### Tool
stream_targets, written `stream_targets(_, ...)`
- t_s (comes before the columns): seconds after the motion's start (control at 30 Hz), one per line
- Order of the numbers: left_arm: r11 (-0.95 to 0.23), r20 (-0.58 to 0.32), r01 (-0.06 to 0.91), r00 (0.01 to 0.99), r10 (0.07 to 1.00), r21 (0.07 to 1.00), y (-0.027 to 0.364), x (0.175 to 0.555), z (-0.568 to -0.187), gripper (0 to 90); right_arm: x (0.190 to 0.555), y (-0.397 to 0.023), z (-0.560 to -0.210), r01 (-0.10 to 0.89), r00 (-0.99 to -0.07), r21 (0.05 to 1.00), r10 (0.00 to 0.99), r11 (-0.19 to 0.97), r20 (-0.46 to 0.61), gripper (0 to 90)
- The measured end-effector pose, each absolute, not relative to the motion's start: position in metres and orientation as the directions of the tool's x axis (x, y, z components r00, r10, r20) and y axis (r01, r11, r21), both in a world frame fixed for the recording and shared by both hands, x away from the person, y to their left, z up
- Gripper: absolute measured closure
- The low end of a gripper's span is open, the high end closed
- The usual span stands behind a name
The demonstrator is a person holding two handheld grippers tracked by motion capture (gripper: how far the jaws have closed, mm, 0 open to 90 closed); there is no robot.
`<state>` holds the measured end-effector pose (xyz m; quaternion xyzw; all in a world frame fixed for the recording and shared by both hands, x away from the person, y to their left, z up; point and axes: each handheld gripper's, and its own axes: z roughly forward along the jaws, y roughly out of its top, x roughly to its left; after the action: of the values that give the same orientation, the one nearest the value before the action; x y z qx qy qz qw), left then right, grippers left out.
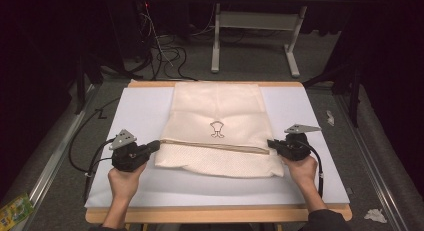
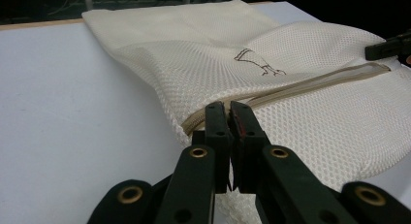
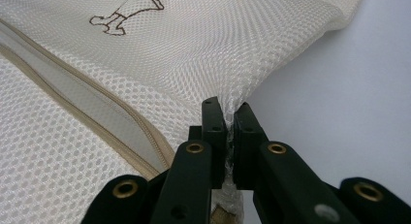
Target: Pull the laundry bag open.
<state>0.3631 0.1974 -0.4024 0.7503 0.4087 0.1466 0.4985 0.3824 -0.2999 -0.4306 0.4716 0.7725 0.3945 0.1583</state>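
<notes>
The mesh bag (image 1: 217, 128) is taking up the middle of the surface (image 1: 140, 111), lying between the left tool (image 1: 156, 145) and the right tool (image 1: 270, 143). Bare strips are lying open on both sides of the bag and along the near edge, where the forearms are coming in.

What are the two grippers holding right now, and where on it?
Both hold the cream mesh bag. The left gripper pinches its left edge at the zipper end; the right gripper pinches the right edge mesh beside the zipper.
</notes>
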Motion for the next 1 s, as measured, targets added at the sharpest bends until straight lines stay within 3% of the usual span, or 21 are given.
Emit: stream_targets(1.0,-0.192,-0.185,0.482,0.629,0.755,0.855,0.196,0.367,-0.401,87.3,0.381,-0.313,-0.418,0.597,-0.484,0.776,0.863,0.205,0.144,88.0)
